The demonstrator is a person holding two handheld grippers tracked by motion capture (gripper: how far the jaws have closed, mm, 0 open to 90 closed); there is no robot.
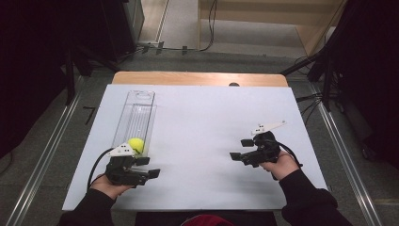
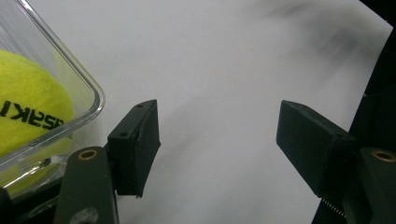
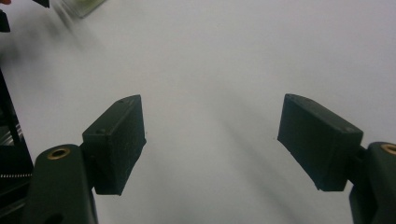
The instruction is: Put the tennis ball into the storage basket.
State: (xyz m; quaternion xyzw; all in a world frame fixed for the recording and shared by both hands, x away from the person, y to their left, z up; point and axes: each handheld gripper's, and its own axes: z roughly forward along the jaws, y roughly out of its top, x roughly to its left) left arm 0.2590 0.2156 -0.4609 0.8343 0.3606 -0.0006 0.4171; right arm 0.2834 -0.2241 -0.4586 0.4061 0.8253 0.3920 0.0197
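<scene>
High view: left gripper (image 1: pixel 147 167) jaws apart beside clear tray (image 1: pixel 123 123), bare sheet (image 1: pixel 202 136) beyond.

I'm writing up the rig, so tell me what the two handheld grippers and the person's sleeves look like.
Both the left gripper and right gripper are black, with blocky rectangular pads, brass-coloured rivets, a pale three-cornered plate on top and a trailing black cable. The sleeves are dark.

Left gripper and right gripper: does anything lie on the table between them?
No. In the high view the white table top is bare between the left gripper and the right gripper; the tennis ball sits in its clear container, off to the side.
</scene>
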